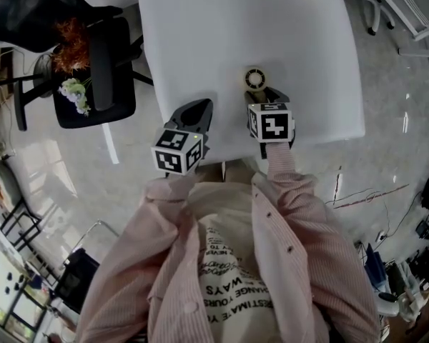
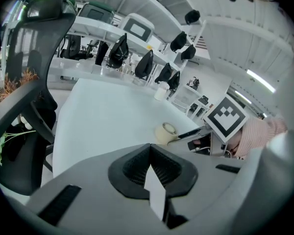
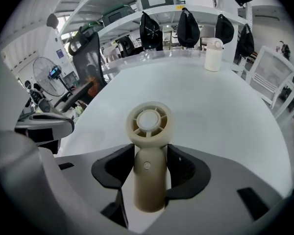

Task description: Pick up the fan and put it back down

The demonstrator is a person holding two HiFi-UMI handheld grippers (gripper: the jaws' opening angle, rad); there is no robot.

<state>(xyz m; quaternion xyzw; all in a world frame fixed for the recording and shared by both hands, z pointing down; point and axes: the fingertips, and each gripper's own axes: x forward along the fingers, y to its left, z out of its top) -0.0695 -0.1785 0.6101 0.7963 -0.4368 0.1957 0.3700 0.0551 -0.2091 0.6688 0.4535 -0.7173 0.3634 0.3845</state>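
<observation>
My right gripper (image 3: 148,164) grasps the cream fan (image 3: 148,124) by its handle, round head just ahead of the jaws; my left gripper (image 2: 151,166), beside it, is clenched empty.

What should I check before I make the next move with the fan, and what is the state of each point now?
1. Grip on the handle: ok. The fan sits centred in the right gripper, with a pad against each side of its handle.
2. Fan head free of the jaws: ok. It sticks out ahead of them.
3. Fan lifted off the table: cannot tell.
4. Left gripper out of the way: ok. Its jaws are together and empty, off to the fan's side.
5. Space ahead of the fan: ok. The white bottle stands far back on the table.
</observation>
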